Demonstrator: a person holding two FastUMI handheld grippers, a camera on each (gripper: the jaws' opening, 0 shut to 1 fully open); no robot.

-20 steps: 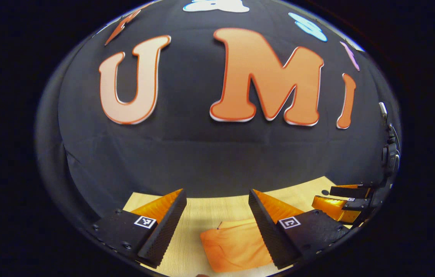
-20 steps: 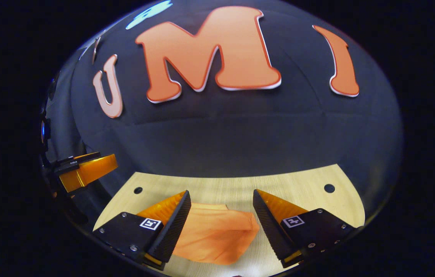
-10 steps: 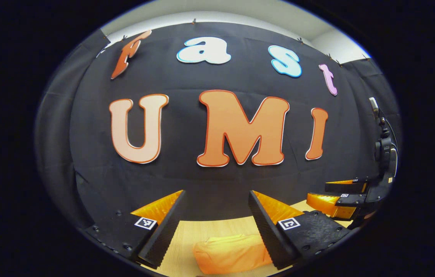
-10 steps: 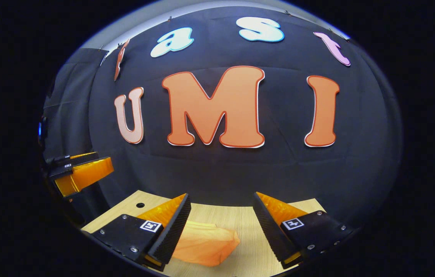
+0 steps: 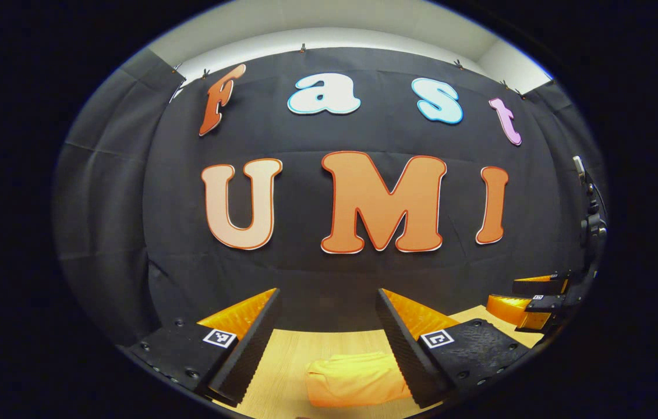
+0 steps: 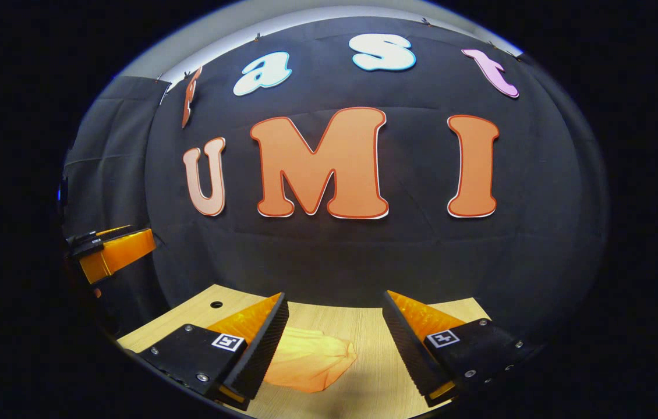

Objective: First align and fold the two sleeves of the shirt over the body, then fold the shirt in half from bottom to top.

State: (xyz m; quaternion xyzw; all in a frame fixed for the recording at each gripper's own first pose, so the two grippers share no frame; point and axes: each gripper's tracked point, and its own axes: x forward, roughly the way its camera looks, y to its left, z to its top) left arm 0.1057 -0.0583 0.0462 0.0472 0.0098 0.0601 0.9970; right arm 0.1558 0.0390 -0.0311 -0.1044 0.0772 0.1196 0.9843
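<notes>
An orange shirt (image 5: 358, 381) lies as a small folded bundle on the light wooden table (image 5: 291, 355), low in the left gripper view. My left gripper (image 5: 329, 305) is raised above it, open, with nothing between its fingers. In the right gripper view the same shirt (image 6: 311, 364) sits on the table (image 6: 364, 326) below my right gripper (image 6: 335, 308), which is open and holds nothing. The right gripper (image 5: 533, 297) also appears at the right edge of the left gripper view, and the left gripper (image 6: 110, 253) at the left edge of the right gripper view.
The black cloth wall (image 5: 329, 279) stands just behind the table's far edge. A small round hole (image 6: 216, 304) marks the tabletop near its back left corner in the right gripper view.
Both grippers have lifted and tilted upward, away from the shirt, so more of the wall and less of the table is in view. The shirt stays put. Both stay open.
</notes>
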